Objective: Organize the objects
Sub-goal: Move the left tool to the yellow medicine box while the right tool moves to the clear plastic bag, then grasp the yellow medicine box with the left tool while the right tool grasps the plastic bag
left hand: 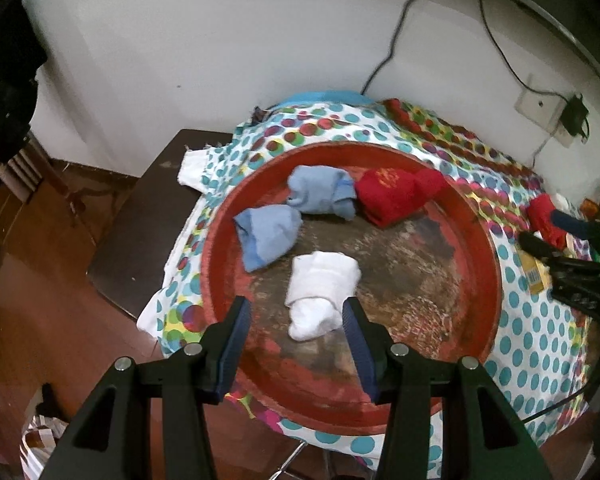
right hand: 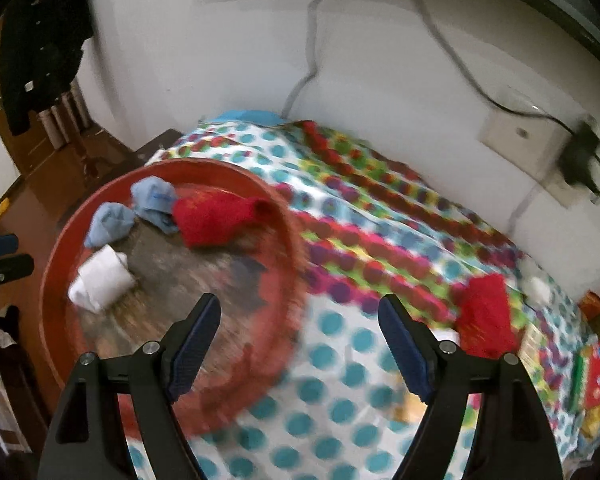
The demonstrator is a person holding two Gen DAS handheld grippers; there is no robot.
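Landmark: red tray (left hand: 494, 280), round, worn dark in the middle, on a dotted cloth (left hand: 540, 344) over the worktop.
Blur: the right wrist view is smeared, so cloth dots and tray rim there run together; the left wrist view is sharper.
Cut off: right of the tray, the worktop edge holds a clutter of packets (right hand: 592, 384) too blurred to name.
Partly hidden: in the left wrist view the right gripper (left hand: 572, 276) shows only as a dark shape right of the tray, in front of a red sock (right hand: 486, 312) and other small things.
Hard to make out: a small white thing (right hand: 538, 289) beyond that red sock, kind not clear.
White sock (left hand: 320, 292): rolled bundle inside the tray, near its front rim.
Blue socks: two pale blue rolls, one (left hand: 266, 236) at the tray's left side, one (left hand: 320, 194) at its back.
Red roll (left hand: 392, 194): inside the tray at the back, touching the rear blue roll.
Loose red sock: on the cloth, well right of the tray.
Left gripper (left hand: 296, 316): fingers wide, over the tray's front; the white sock shows between the tips, not pressed.
Right gripper, own view (right hand: 300, 312): fingers wide, nothing between them, above the tray's right rim and the cloth.
Behind the tray: white wall, cable (left hand: 396, 36), wall socket (left hand: 540, 104) with a plug.
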